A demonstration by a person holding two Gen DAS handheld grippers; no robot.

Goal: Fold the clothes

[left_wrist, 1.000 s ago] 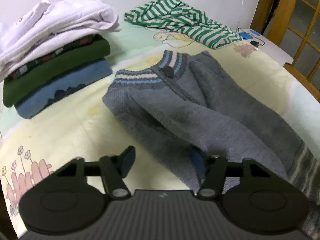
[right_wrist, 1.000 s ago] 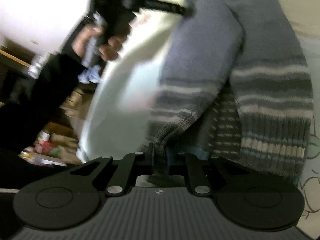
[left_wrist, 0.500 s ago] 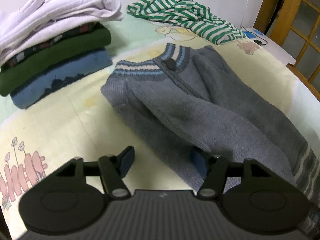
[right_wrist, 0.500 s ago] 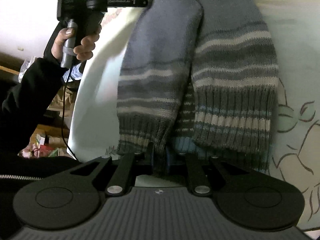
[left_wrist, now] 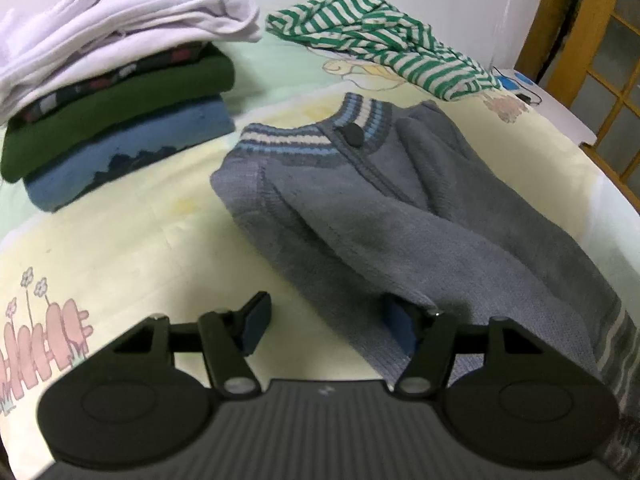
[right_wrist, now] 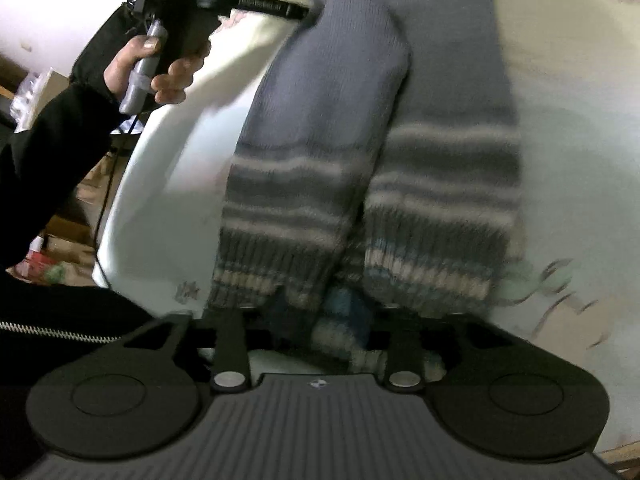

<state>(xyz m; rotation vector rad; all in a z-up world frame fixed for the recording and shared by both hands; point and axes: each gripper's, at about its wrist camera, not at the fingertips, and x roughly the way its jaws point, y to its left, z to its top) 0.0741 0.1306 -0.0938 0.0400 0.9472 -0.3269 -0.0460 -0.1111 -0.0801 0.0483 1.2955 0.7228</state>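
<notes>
1. A folded pile sits at the bed's far left corner: white cotton garments [left_wrist: 120, 28] on top, a dark green knit sweater [left_wrist: 120, 108] under them, a blue knit sweater [left_wrist: 132, 152] at the bottom.
2. The left hand-held gripper [left_wrist: 326, 320] stands wide, holding nothing; its right pad touches the cardigan's edge.
3. The grey knit cardigan with blue-and-cream striped collar [left_wrist: 400, 216] lies mid-bed, sleeves folded in.
4. A crumpled green-and-white striped shirt [left_wrist: 380, 52] lies at the far edge.
5. The right hand-held gripper [right_wrist: 320, 332] is opening; the cardigan's striped hem lies between its jaws.
</notes>
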